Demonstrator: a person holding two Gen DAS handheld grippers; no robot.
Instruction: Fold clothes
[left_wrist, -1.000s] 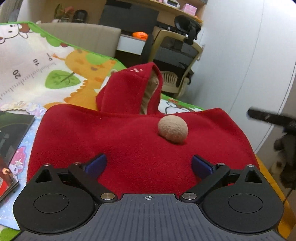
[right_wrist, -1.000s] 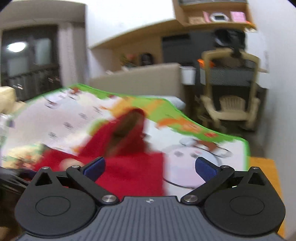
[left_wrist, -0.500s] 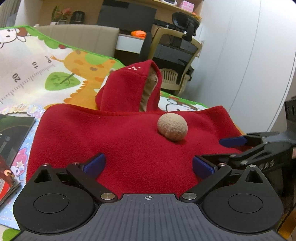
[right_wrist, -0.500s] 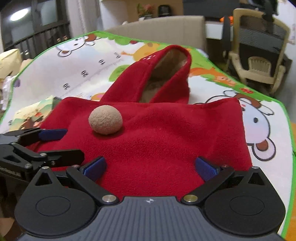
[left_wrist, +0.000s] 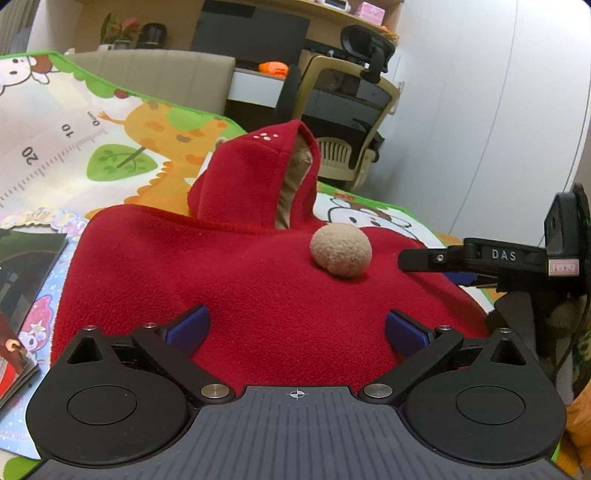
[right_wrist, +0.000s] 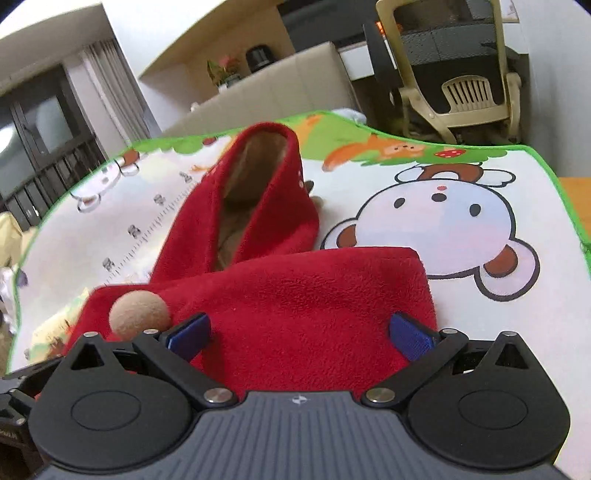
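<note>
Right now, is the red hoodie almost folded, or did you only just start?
Only just starting. The red hooded garment lies spread on the play mat, hood sticking out and pompom on top; whether it is already folded once I cannot tell. Both the left gripper and right gripper are open at its near edge, holding nothing. Grabbing it and folding are left.

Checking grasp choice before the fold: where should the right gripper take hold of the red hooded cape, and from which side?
Judging by its pose, the red hooded cape is best pinched at its near right corner, coming in low from the near edge. That corner lies flat and free on the play mat, clear of the pompom and the upright hood. The right gripper is open over it.
</note>
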